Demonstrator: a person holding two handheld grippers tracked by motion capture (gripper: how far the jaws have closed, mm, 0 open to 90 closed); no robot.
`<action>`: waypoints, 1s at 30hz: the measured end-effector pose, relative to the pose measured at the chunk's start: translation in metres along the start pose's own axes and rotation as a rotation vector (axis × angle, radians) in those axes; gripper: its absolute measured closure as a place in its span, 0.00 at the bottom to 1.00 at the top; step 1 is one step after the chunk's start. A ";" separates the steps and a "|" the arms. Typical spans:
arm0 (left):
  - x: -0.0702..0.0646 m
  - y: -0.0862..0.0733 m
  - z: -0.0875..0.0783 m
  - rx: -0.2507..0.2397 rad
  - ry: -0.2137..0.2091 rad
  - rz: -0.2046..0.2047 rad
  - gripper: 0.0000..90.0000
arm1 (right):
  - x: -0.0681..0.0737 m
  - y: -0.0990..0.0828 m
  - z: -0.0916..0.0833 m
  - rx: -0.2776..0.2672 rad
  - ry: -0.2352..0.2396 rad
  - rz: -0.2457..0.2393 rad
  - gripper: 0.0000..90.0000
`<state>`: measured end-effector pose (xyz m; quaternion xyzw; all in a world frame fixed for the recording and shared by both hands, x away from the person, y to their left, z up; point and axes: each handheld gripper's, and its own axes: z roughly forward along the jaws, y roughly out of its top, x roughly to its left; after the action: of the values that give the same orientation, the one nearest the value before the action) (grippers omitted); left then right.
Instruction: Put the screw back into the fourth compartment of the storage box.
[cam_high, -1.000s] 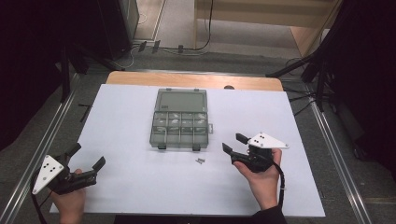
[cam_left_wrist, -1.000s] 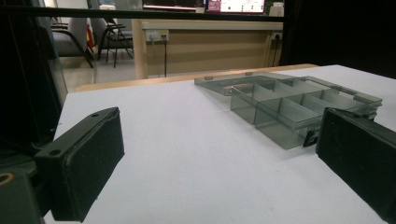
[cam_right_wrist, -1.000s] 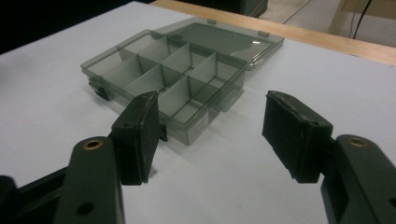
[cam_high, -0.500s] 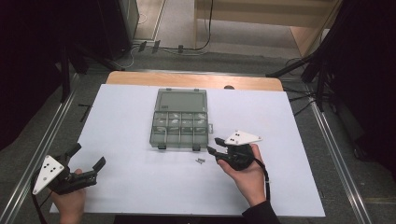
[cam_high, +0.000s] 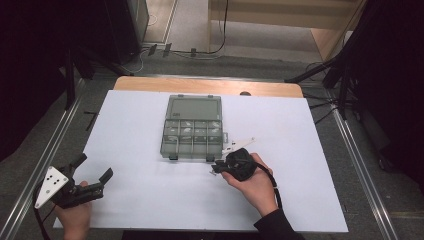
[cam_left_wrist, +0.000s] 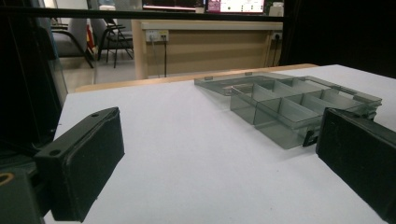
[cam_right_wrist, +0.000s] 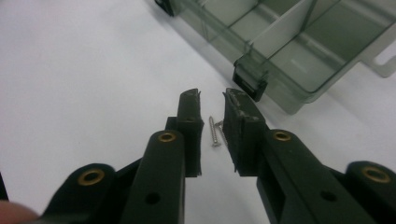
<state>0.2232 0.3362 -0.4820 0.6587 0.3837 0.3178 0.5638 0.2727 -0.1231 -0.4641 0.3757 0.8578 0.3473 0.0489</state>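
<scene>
Now my right tool (cam_right_wrist: 211, 100) has been narrowing around the screw (cam_right_wrist: 213, 131) on the surface (cam_high: 310, 165) — at six o'clock of the organizer box (cam_high: 192, 132) — nothing gripped yet; I'd centre, press low, then pinch.

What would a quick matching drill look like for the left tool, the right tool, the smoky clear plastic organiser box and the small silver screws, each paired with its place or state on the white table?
Things:
1. left tool
2. right tool
3. smoky clear plastic organiser box
4. small silver screws

Places or states:
A. lid folded back, dividers showing, mid-table
B. jaws spread wide, at the near left corner of the white table
C. lying on the table between two narrowed jaws
D. jaws have just been closing, pads not yet pressing, beside the box's near right corner

Pairs: 1-B, 2-D, 3-A, 4-C
</scene>
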 end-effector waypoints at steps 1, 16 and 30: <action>0.000 0.000 0.000 0.000 0.001 0.000 0.01 | 0.000 0.001 0.003 0.017 -0.002 -0.006 0.87; 0.000 0.000 0.000 -0.002 -0.001 -0.003 0.01 | 0.001 0.009 0.033 0.188 -0.026 -0.057 0.93; 0.000 0.000 0.000 -0.001 -0.003 -0.003 0.01 | 0.006 0.007 0.041 0.233 -0.058 -0.108 0.96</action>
<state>0.2233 0.3366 -0.4820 0.6581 0.3838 0.3162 0.5653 0.2867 -0.0929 -0.4898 0.3418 0.9096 0.2313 0.0486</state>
